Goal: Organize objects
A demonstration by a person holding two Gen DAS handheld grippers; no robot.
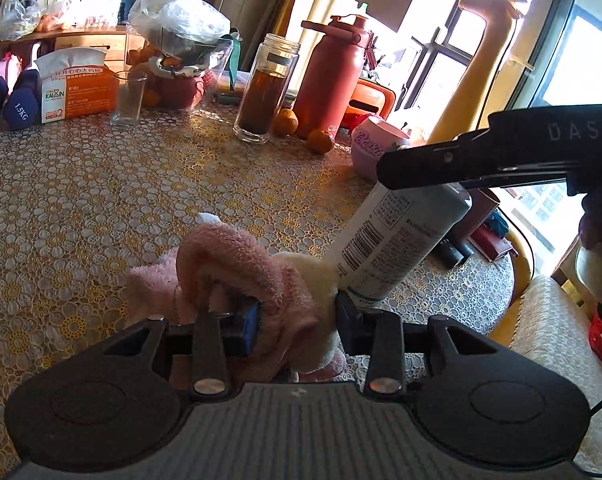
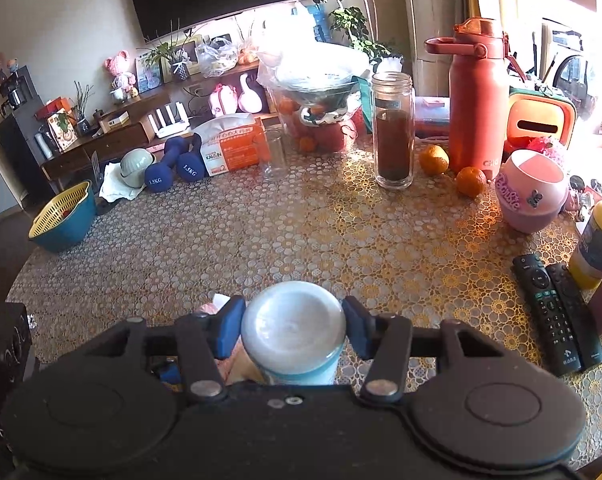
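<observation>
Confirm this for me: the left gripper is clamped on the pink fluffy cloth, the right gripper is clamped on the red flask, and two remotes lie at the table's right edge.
One thing is wrong. The right gripper is clamped on the white spray can, not the red flask, which stands untouched at the back; the right wrist view shows it. The left gripper does clamp the pink fluffy cloth, and the two remotes lie there.

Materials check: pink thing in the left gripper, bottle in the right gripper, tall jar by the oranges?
Pink item: soft plush fabric, matte; fuzzy pile, bunches between the fingers. Bottle: looks like plastic or coated metal, satin white-teal; printed label and barcode, smooth domed end. Can't tell which. Tall jar: clear glass, probably; glossy, transparent, dark brown contents visible.
</observation>
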